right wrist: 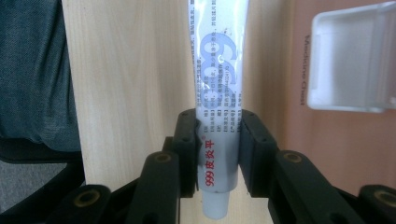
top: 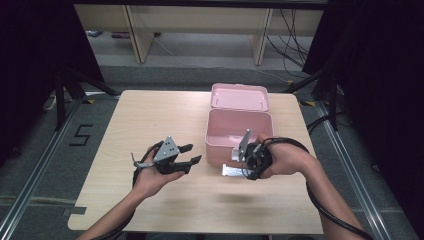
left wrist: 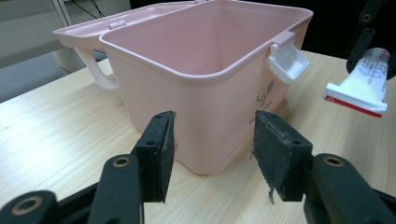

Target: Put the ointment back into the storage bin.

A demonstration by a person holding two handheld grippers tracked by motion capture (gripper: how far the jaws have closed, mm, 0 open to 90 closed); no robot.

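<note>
Pink box [top: 239, 131] lies open; right tongs [right wrist: 217, 154] clench tube [right wrist: 217, 84], which may slip; left tongs [left wrist: 212, 154] released.

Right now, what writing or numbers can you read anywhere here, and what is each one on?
"999皮炎平": red print on the tube held in the right claw.
Large blue "99": also on the tube, blurred.
Tube's small print: too small to read.
"5": marked on the floor left of the table.
Script on the pink box: too blurred to read.

A lab: black curtains [top: 30, 60], floor rails [top: 30, 185], loose cables [top: 292, 42]
</note>
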